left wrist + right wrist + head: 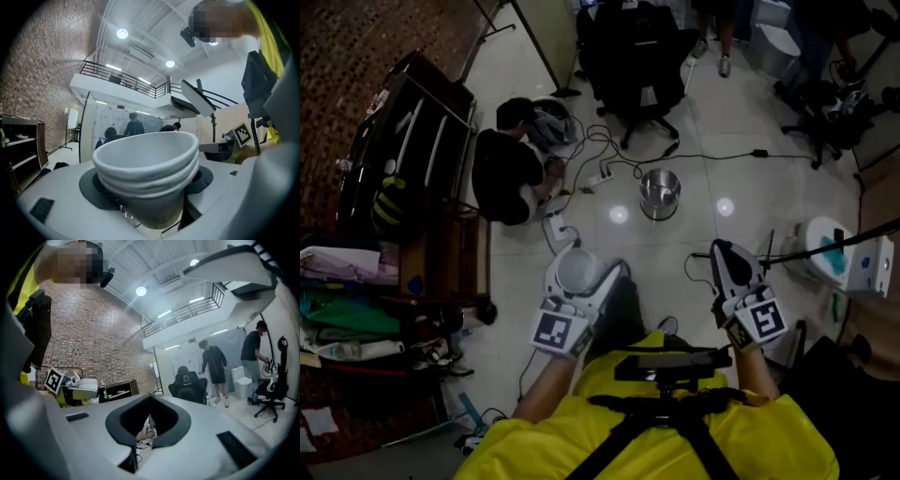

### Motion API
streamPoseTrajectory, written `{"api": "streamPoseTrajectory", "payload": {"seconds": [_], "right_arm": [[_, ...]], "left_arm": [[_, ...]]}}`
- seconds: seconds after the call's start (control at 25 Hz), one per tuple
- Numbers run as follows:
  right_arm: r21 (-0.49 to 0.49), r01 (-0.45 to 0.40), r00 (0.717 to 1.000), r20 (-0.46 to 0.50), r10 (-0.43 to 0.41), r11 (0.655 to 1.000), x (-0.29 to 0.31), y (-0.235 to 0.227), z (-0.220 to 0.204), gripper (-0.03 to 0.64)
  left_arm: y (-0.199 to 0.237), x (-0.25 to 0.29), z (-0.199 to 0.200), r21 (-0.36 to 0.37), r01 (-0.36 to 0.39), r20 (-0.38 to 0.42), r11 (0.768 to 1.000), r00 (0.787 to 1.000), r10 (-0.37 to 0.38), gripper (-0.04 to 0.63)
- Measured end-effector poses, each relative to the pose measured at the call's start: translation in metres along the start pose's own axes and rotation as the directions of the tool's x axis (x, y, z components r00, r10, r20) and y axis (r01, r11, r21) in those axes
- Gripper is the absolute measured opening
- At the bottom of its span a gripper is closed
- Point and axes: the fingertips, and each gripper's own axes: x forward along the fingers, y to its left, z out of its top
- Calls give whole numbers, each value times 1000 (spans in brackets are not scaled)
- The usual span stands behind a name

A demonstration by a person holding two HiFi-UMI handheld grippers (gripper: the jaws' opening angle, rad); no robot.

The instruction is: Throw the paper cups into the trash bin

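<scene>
Ahead of the left gripper (579, 268) in the head view, a steel trash bin (660, 194) stands on the floor; in the left gripper view, its jaws clamp the stacked paper cups (147, 161); in the right gripper view, the right gripper (151, 399) has its jaws together, nothing between.

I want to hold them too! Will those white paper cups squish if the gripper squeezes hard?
Probably yes: the stacked white paper cups look thin, and their rims look slightly oval in the left gripper. Nested together, they're likely stiffer than one alone. They seem empty, so probably very light.
</scene>
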Motion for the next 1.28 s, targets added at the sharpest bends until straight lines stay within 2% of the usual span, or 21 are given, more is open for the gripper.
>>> {"api": "streamPoseTrajectory", "payload": {"seconds": [0.16,0.28,0.44,0.56,0.8,0.92,1.04,1.12,1.28], "right_arm": [[-16,74,997,27,-74,997,74,-58,11,8],[1,145,989,34,-145,989,130,-85,24,8],[-24,174,984,52,-173,984,181,-114,47,8],[-12,223,974,44,-223,975,202,-145,58,8],[48,223,973,52,-226,974,230,-196,57,8],[55,220,975,9,-221,974,239,-213,25,8],[91,221,975,-53,-216,971,249,-241,-25,8],[95,216,974,-87,-209,972,261,-266,-66,8],[74,218,972,-103,-210,973,307,-320,-168,8]], "left_arm": [[50,98,1,14,80,6,997,997,-80,359],[86,164,16,16,149,5,989,989,-149,359],[118,236,45,52,222,24,974,974,-223,359],[127,279,53,41,257,13,966,966,-257,359],[127,336,43,39,276,-6,960,961,-276,359],[130,355,-3,11,275,-94,961,957,-273,359],[128,380,-69,-61,295,-197,953,933,-302,359],[126,403,-121,-102,304,-244,947,916,-320,359],[153,466,-255,-106,272,-320,956,901,-292,359]]}}
